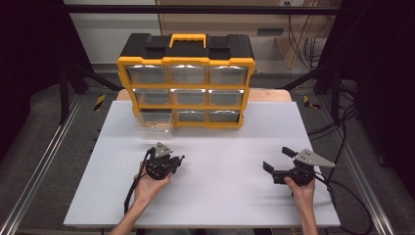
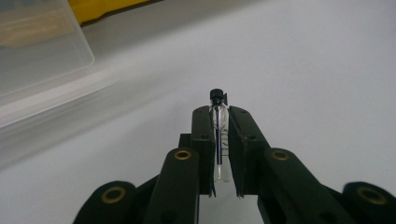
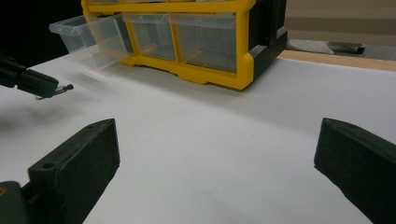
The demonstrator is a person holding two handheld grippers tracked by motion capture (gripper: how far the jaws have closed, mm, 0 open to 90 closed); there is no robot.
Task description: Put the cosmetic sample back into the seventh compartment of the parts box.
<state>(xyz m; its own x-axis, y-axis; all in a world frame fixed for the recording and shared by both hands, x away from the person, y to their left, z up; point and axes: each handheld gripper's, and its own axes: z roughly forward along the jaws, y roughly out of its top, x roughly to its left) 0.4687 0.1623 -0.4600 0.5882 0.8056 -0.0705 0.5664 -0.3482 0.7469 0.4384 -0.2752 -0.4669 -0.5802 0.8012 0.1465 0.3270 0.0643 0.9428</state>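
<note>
**Surfaces and materials — worktop and cabinet**

Worktop — smooth matt white sheet, faintly satin; a pale wood edge shows behind it. Drawer cabinet: glossy yellow plastic frame, matt black plastic top. Pulled-out drawer of clear plastic, slightly hazy, light glinting on the drawer fronts. Left tongs — matt black plastic arms, brass-coloured rivets. Vial of clear glossy glass with a matt black cap. Right tongs: same dull black, finely grained.
</note>
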